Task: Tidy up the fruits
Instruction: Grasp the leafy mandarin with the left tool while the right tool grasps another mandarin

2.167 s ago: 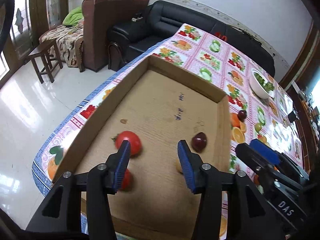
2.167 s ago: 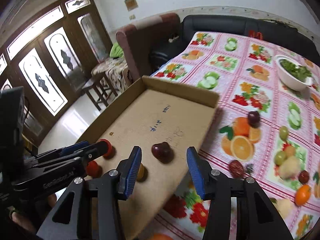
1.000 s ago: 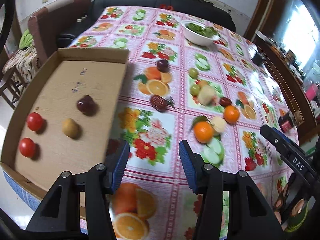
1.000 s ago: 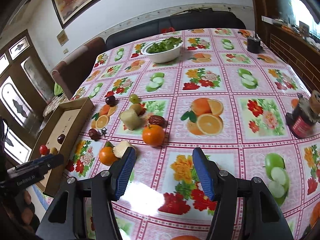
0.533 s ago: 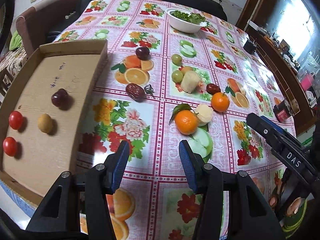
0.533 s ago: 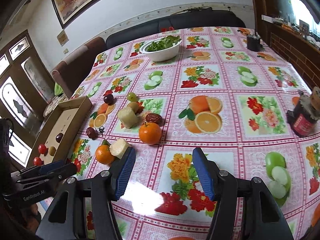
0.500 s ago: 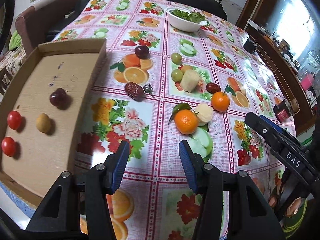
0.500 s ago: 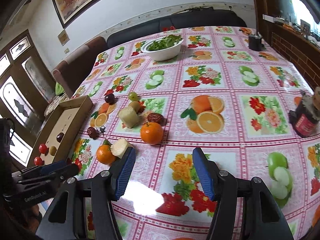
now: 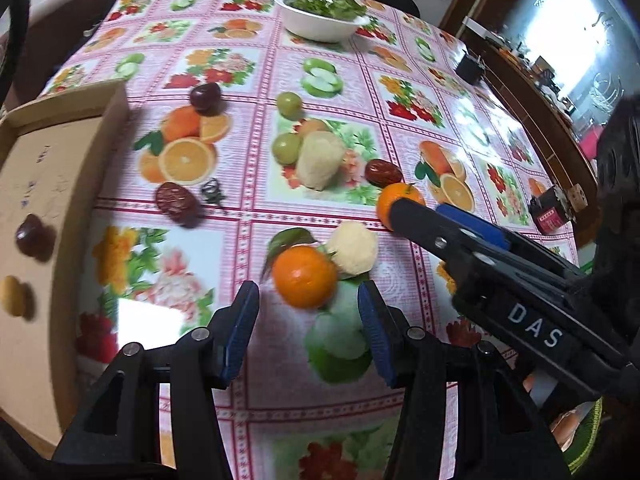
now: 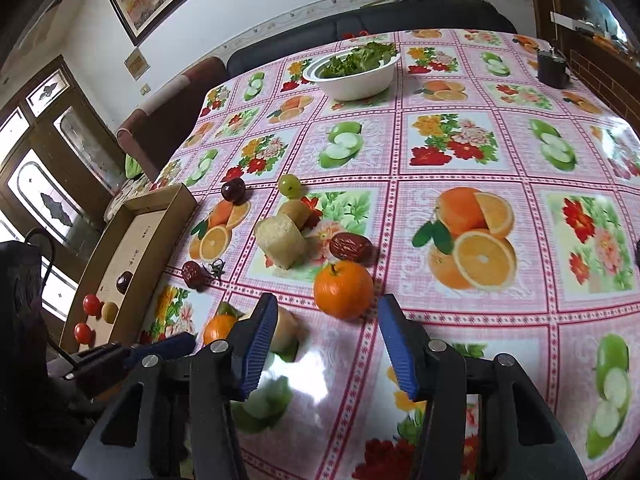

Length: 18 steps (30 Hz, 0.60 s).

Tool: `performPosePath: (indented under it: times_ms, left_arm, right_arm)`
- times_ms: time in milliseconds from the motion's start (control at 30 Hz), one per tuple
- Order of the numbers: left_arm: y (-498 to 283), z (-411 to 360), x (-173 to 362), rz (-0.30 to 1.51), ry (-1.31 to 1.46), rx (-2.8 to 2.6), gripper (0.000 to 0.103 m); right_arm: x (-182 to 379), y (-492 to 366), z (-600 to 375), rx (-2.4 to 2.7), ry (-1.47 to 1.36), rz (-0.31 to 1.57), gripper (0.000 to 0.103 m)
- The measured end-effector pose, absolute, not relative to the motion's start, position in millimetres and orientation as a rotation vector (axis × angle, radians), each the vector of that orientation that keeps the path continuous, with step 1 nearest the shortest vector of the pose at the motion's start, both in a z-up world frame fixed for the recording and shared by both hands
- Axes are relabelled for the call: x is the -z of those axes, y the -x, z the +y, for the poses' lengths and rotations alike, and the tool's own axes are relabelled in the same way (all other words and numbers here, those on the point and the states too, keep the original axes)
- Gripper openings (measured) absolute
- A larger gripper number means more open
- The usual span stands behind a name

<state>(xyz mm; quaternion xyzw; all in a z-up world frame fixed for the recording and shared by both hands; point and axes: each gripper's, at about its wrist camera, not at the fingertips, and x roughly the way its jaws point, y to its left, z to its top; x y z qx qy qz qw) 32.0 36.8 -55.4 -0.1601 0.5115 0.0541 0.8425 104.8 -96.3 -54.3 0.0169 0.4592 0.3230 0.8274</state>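
Note:
Loose fruit lies on the fruit-print tablecloth, and a cardboard tray [image 9: 116, 120] sits at the left edge. My left gripper [image 9: 306, 320] is open, low over the cloth, with an orange [image 9: 304, 276] just ahead of its fingertips and a pale round fruit [image 9: 352, 252] touching that orange. My right gripper [image 10: 326, 340] has its jaws closing. A second orange [image 10: 343, 289] sits just beyond its tips, and the pads do not touch it. The tray holds a dark plum [image 9: 34, 236], a yellow fruit [image 9: 12, 294] and two red tomatoes [image 10: 91, 304].
On the cloth are two dates [image 10: 350, 246], a pale peeled chunk [image 10: 282, 240], green grapes [image 10: 290, 185] and a dark plum [image 10: 234, 191]. A white bowl of greens [image 10: 356, 70] stands at the back. A small jar [image 9: 554, 214] and a black cup [image 10: 552, 66] are on the right.
Both grippers came forward and lower toward the two oranges, which now sit larger and closer to the fingertips. The right jaws have narrowed a little.

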Motion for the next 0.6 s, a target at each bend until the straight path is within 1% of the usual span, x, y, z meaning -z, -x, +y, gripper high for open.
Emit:
performPosePath:
  times_ms: [33,67,233,267,300,367,400,600]
  left_arm:
    - [-34.0,37.0,57.6,1.084,0.342,-0.112,0.05]
    - [-36.0,37.8,60.3,1.087,0.35,-0.11,0.05]
    - [-39.8,41.9,62.0,1.057,0.353,-0.102,0.049]
    - [-40.0,42.6,62.1,1.053,0.351,-0.101,0.047]
    - [-40.0,43.2,62.5,1.049,0.345,-0.105,0.039]
    - [-40.4,44.7,63.0,1.045,0.341,-0.105,0.033]
    - [-39.9,45.7,62.8,1.044,0.345,-0.1,0.031]
    - [-29.6,48.0,55.5,1.024,0.356,-0.102,0.031]
  right_arm:
    - [55.5,-107.1,-93.5,-0.687,-0.032,0.978,0.05]
    - [56.3,-108.4,-92.2,-0.689,-0.031,0.981,0.046]
    - [60.7,-118.1,-88.0,-0.677,-0.019,0.985,0.045]
    - [62.2,-119.9,-88.4,-0.67,-0.014,0.986,0.044]
    - [63.1,-120.9,-88.9,-0.663,-0.008,0.987,0.043]
    - [66.7,-122.8,-90.2,-0.649,0.004,0.992,0.037]
    - [69.0,-124.2,-91.7,-0.655,-0.005,1.0,0.037]
    - [67.0,-119.7,-94.7,-0.653,-0.009,0.99,0.037]
